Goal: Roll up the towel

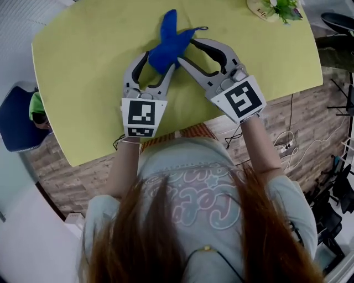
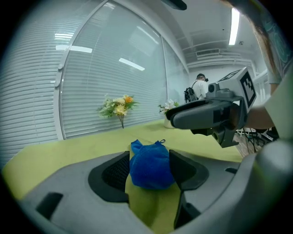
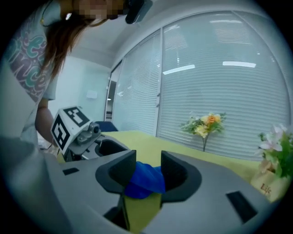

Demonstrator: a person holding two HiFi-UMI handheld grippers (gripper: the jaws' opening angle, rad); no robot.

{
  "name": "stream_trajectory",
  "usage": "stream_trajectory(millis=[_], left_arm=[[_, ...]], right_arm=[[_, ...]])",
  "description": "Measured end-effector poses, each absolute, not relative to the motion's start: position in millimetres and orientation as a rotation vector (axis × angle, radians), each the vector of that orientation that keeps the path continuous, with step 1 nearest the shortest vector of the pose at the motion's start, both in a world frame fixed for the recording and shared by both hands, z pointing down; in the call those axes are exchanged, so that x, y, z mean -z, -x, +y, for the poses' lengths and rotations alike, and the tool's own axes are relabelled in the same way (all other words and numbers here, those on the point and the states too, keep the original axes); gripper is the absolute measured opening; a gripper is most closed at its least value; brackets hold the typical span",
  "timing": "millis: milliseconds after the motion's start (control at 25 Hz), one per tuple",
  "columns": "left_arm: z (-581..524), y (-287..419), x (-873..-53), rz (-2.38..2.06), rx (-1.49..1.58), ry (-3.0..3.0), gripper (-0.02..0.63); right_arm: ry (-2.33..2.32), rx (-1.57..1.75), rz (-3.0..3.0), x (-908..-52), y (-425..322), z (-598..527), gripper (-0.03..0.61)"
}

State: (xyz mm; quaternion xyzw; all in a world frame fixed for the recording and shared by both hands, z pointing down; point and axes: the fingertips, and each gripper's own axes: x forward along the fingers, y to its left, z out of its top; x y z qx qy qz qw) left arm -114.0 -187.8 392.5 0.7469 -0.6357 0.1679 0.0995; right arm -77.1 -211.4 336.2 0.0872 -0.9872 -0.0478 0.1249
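A blue towel (image 1: 167,40) lies bunched in a lump on the yellow-green table (image 1: 83,66), with one loose end pointing away from me. Both grippers meet at it. My left gripper (image 1: 160,58) comes in from the near left and its pads press the lump (image 2: 149,160) from both sides. My right gripper (image 1: 186,48) comes in from the near right and is closed on the same towel (image 3: 144,180), which fills the gap between its pads. In the left gripper view my right gripper (image 2: 206,114) crosses just above the towel.
A small pot of flowers (image 1: 279,8) stands at the table's far right edge. A second bunch of flowers (image 2: 118,106) stands by the window blinds. A blue chair (image 1: 19,119) is at the left, and cables (image 1: 287,143) lie on the floor to the right.
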Motion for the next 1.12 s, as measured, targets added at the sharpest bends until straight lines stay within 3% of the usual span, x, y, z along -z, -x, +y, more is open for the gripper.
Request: stream_trajectory(millis=[480, 1120], left_arm=[[-181, 111, -397, -1.923, -0.544, -2.154, 0.242], [-168, 111, -400, -1.939, -0.556, -2.110, 0.242]], right_arm=[[0.317, 0.107, -2.736, -380, 113, -192, 0.124], [0.552, 0.101, -2.631, -393, 121, -194, 0.143]])
